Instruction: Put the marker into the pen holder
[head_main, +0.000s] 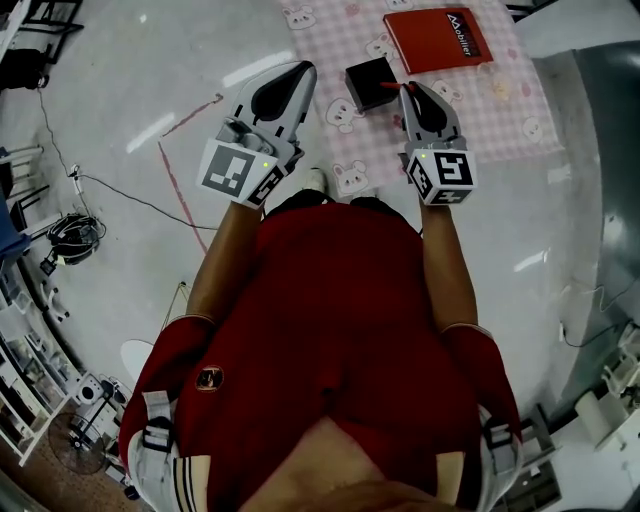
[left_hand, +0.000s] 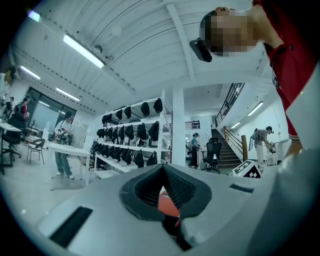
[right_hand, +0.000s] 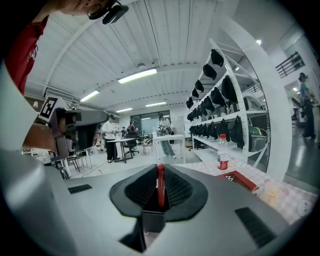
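Observation:
My right gripper (head_main: 406, 91) is shut on a red marker (right_hand: 160, 184), which stands upright between its ribbed pads in the right gripper view. In the head view a red tip of the marker (head_main: 392, 88) shows at the jaw tips. The tips hang right beside the black square pen holder (head_main: 370, 82), which rests on the pink checked cloth (head_main: 500, 105). A dark box, apparently that holder (right_hand: 152, 220), shows low between the jaws. My left gripper (head_main: 300, 70) hovers to the holder's left, jaws together and holding nothing.
A red notebook (head_main: 437, 37) lies on the cloth beyond the holder, also seen as the notebook (right_hand: 237, 180) in the right gripper view. A water bottle (right_hand: 223, 151) stands farther back. Cables and a stand (head_main: 70, 235) sit on the glossy floor at the left.

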